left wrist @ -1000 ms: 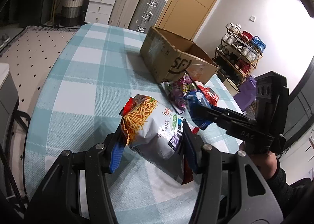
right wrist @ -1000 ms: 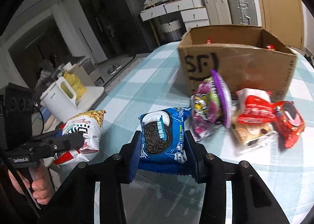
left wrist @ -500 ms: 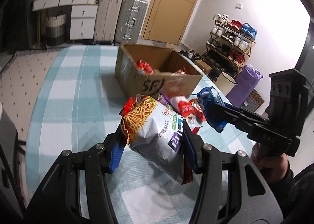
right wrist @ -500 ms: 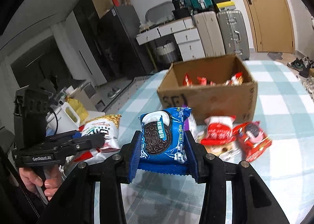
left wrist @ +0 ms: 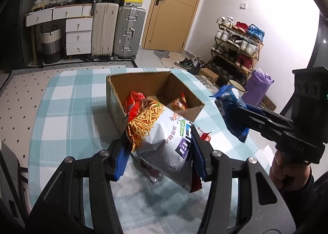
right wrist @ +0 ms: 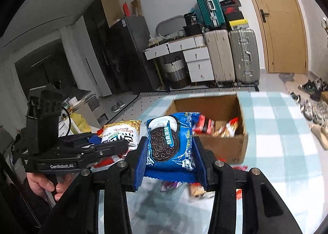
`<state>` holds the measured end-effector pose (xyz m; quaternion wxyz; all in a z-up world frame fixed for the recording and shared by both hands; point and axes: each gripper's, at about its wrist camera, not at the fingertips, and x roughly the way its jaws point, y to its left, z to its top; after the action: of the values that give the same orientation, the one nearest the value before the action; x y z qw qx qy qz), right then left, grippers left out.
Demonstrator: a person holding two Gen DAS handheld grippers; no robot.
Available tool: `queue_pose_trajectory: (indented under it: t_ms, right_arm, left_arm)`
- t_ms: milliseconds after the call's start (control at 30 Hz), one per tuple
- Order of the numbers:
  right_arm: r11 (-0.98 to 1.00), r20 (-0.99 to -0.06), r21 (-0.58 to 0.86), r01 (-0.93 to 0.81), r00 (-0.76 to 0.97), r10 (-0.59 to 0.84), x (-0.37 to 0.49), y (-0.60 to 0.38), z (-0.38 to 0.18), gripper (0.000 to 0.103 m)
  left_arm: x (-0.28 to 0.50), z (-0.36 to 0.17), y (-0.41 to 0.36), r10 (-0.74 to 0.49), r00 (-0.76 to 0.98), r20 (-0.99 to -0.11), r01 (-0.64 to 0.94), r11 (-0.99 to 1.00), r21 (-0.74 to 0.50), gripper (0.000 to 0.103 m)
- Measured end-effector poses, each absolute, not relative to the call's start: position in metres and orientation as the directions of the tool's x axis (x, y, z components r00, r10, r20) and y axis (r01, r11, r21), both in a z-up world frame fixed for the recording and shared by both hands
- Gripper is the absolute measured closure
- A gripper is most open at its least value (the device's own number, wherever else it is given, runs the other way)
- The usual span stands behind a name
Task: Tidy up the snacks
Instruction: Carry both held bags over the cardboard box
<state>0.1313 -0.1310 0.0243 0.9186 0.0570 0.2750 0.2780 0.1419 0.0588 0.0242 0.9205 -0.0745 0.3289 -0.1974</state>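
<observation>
Step in hand: carrying two snacks to the box point(left wrist: 155, 90); both are in the air, neither yet released (a judgement from how they hang short of the opening).
Left gripper point(left wrist: 158, 152): fingers clamped on the fries bag point(left wrist: 164, 137), which droops below them, its top just at the box's near rim.
Right gripper point(right wrist: 170, 164): fingers clamped on the Oreo pack point(right wrist: 170, 141), held upright, short of the box and slightly left of its opening in the right wrist view.
Box: open-topped cardboard, standing toward the far edge of the checked surface point(left wrist: 67, 115); red and orange packets already lie inside.
Next move: each snack probably needs bringing forward over the opening, then the fingers parted; the bulky fries bag likely wants the emptier part of the box.
In the way: the two grippers are close together (the left one's body point(right wrist: 67, 156) fills the left of the right wrist view), so one should probably go first; the box's near wall must be cleared.
Left on the surface: a few loose packets point(right wrist: 196, 190) between grippers and box, blurred, kinds not readable.
Around: suitcases point(left wrist: 129, 33), drawers point(left wrist: 79, 33) and a door point(left wrist: 174, 8) beyond the far edge; a shoe rack point(left wrist: 237, 45) off the right edge.
</observation>
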Motion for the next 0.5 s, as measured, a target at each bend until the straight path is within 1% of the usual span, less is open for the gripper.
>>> queue_pose_trajectory:
  t_ms: [300, 500]
  right_arm:
    - [0.833, -0.461, 0.222, -0.507, 0.698, 0.548, 0.161, -0.132, 0.06, 0.061]
    - [0.836, -0.462, 0.174, -0.521, 0.706, 0.536, 0.189, -0.123, 0.08, 0.061]
  left_arm:
    - [0.184, 0.052, 0.047, -0.387, 0.731, -0.562, 0.315, 0.922, -0.224, 0.053]
    - [0.221, 0.067, 0.045, -0.367, 0.744, -0.558, 0.304, 0.93, -0.207, 0.053]
